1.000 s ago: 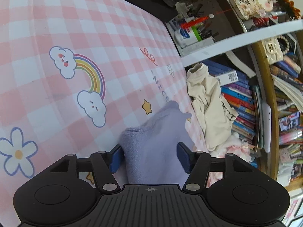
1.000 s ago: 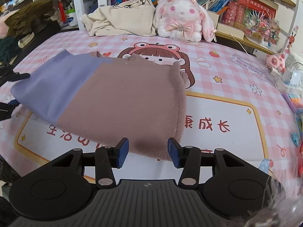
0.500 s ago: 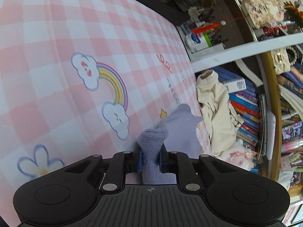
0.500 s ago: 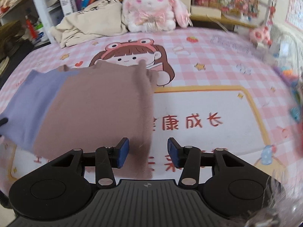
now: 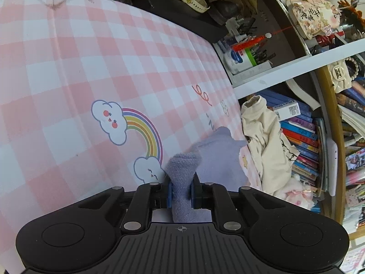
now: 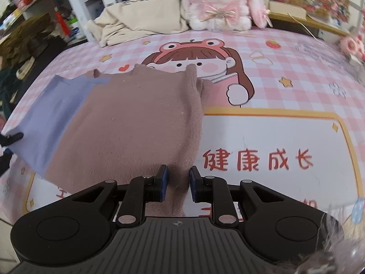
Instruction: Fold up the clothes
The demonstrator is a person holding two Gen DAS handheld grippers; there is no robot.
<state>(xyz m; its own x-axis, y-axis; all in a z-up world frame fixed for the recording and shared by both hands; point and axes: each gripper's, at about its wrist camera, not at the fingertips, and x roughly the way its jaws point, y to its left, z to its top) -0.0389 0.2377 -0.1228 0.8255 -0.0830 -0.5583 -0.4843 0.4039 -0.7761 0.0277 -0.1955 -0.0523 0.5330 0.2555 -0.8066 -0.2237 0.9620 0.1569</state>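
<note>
Left wrist view: the left gripper (image 5: 181, 190) has its jaws pressed together on a bunched fold of the garment's (image 5: 219, 157) lilac part. The cloth stands up in a soft ridge between the blue pads (image 5: 169, 193), so the pinch has gathered more than 1 layer. The rest of the lilac panel lies flat on the pink checked mat (image 5: 68, 68) that covers the tabletop, beside the printed rainbow (image 5: 146, 132). A cream shirt (image 5: 264, 141) is heaped against the bookshelf (image 5: 303, 137) beyond the mat's edge.

Right wrist view: the garment (image 6: 127, 127) lies spread on the mat (image 6: 273, 52), mauve over most of it, lilac toward the left edge. The right gripper (image 6: 178, 183) has its jaws narrowly apart with the near mauve hem between them. Whether the pads are already biting the cloth, I cannot tell. A plush rabbit (image 6: 216, 0) and the cream shirt (image 6: 141, 16) sit at the far side, clear of the work.

Handling, as judgement: fuzzy knit, light, limp, no stiffness. It will drape and sag between the 2 holds, and the pile should give good friction, so slip is unlikely. Best holds are the hem corners. A pinch at mid-edge would let the corners droop and spoil the fold line.
</note>
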